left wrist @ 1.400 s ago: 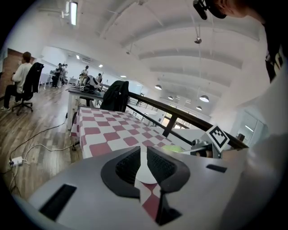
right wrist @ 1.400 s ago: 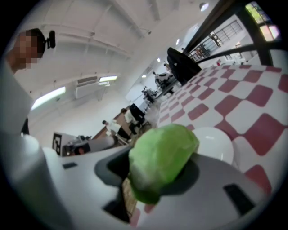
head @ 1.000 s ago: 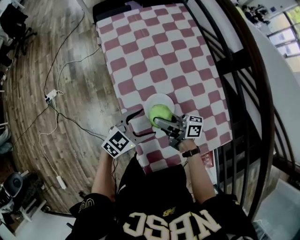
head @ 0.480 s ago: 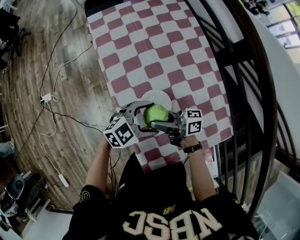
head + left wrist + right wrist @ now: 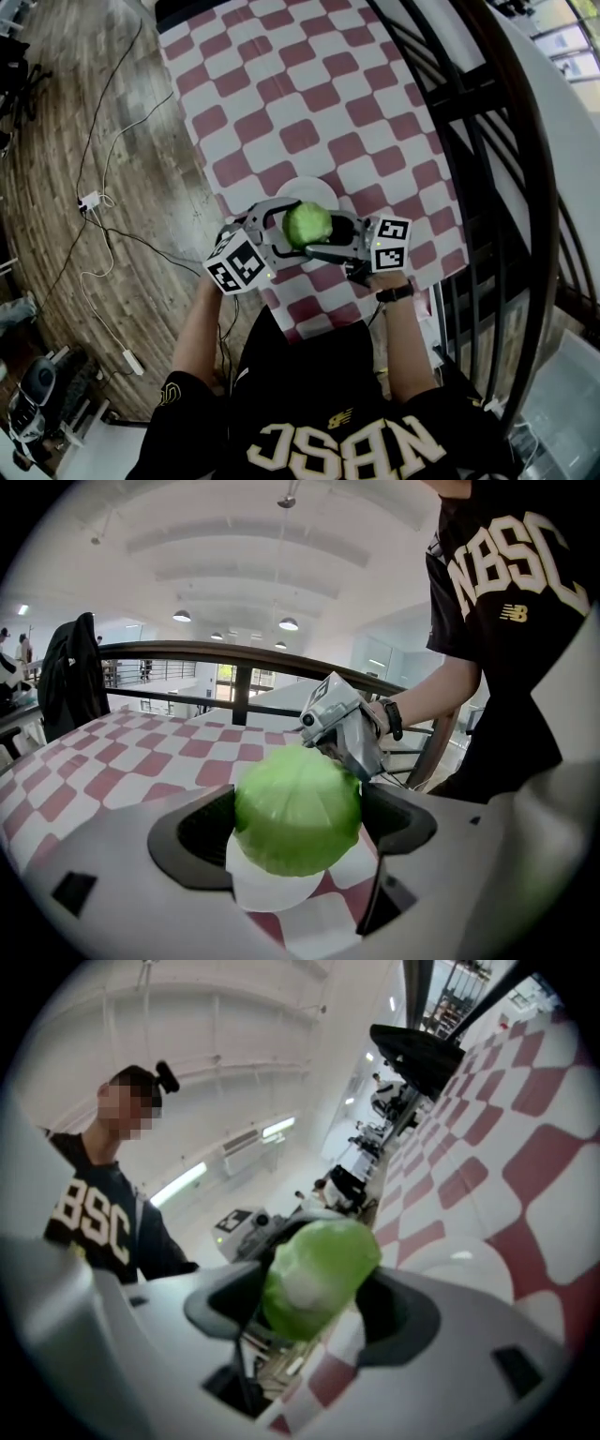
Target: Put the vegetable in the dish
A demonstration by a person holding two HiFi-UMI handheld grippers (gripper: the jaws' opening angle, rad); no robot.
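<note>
Round green cabbage-like vegetable [image 5: 307,224] is held low over the small white round dish [image 5: 305,185], which stands near the front edge of the bench covered in red-and-white checked cloth [image 5: 309,84]. It is enclosed from two sides at once. The left hand-held gripper [image 5: 298,822] is clamped on it, with a dark pad pressed against each flank, so its weight appears to be carried there. The jaws of the right hand-held gripper [image 5: 314,1283] are opening, with the vegetable between them but no longer clearly pinched; this is judged to be a release. The dish is seen directly beneath the vegetable in the left gripper view, so the drop point seems well chosen. Whether the underside already touches the dish cannot be told. A round thing may roll once freed, so a low release inside the rim is called for.
</note>
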